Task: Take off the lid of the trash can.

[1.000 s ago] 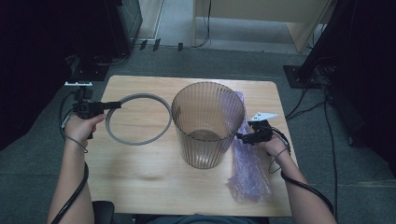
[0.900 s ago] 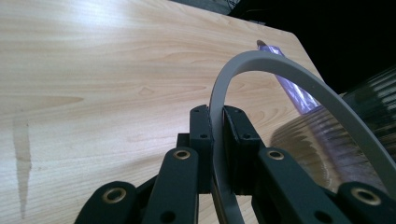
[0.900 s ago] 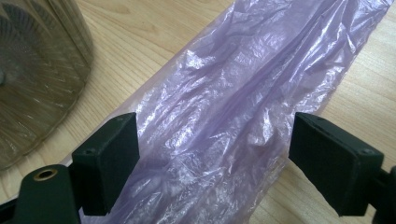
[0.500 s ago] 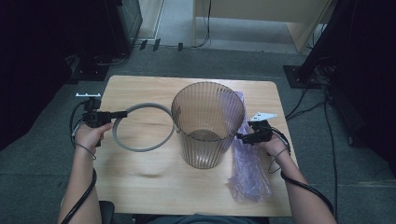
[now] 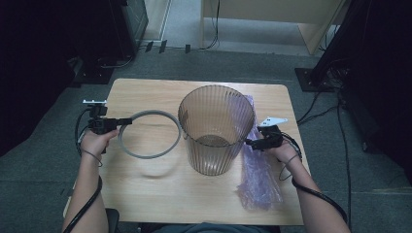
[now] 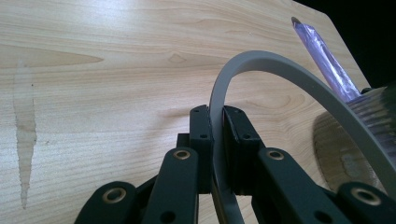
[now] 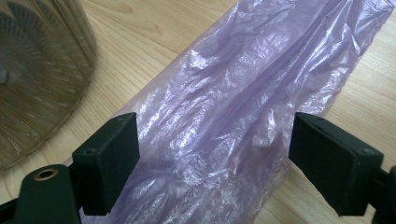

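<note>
— Ring (image 5: 148,133) first: where are you holding it?

— You are gripping the grey plastic ring with your left gripper (image 5: 127,120), jaws clamped on its band at the ring's left edge. In the left gripper view the band (image 6: 243,70) is running up between the two black pads (image 6: 201,135) and arching away over the wooden table (image 6: 93,93). From the high view, the ring is sitting just left of the ribbed translucent bin (image 5: 216,128), its far side close against the bin wall; whether they are touching you cannot tell.

— And the bin itself?

— It is standing upright at the middle of the table (image 5: 145,194).

— What is your right hand doing?

— You are holding the right gripper (image 5: 248,142) just beside the bin's right wall, above the purple plastic bag (image 5: 257,179) lying flat along the table's right side. Its jaws are standing wide apart, with crinkled bag film (image 7: 233,116) showing between them and nothing pinched.
</note>
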